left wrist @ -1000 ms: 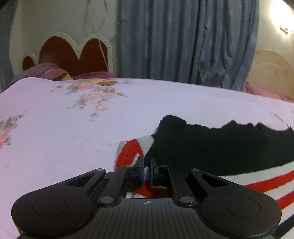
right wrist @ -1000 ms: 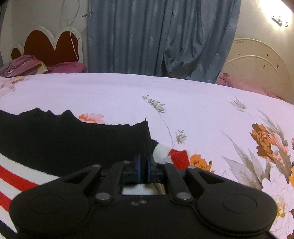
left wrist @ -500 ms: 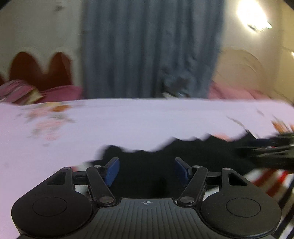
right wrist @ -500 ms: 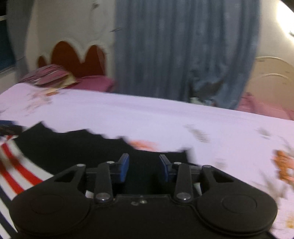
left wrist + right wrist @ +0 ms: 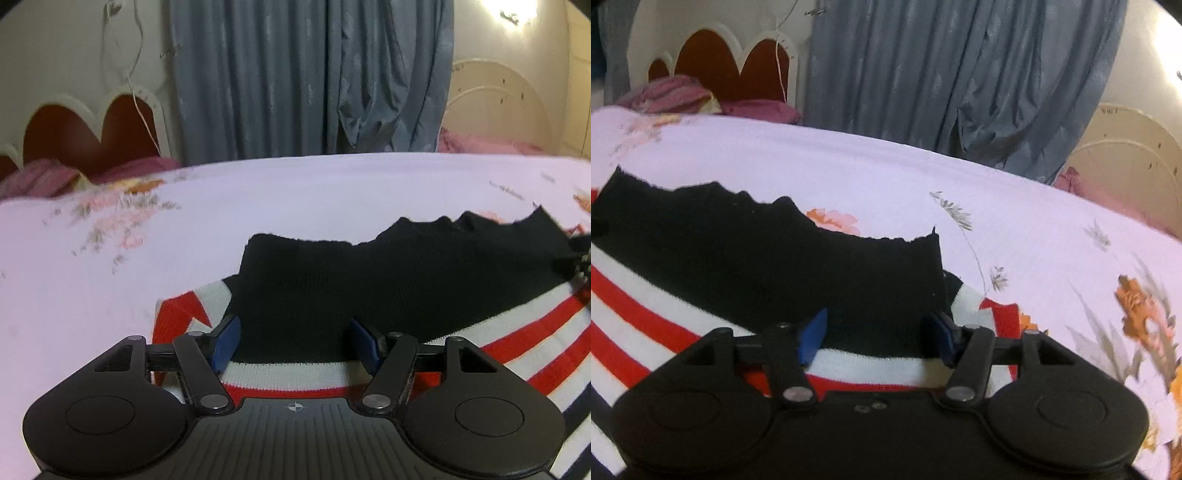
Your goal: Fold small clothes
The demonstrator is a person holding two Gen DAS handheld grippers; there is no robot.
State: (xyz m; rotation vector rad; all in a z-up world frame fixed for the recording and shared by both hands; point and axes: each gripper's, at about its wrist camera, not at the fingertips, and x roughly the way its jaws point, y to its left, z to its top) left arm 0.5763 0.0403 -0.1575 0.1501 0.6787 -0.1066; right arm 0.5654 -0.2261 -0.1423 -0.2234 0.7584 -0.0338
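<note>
The left gripper [image 5: 295, 341] tilted down over the sweater's [image 5: 388, 280] left end, jaws apart and gripping nothing. The right gripper [image 5: 877, 341] hung likewise over the right end, jaws opening with the knit seemingly beneath rather than between them. The sweater lay on the floral bedsheet [image 5: 332, 192], black half folded over red-and-white stripes.

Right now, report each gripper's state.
Left gripper: open, holding nothing, above the striped garment.
Right gripper: jaws opening, holding nothing, above the same garment.
</note>
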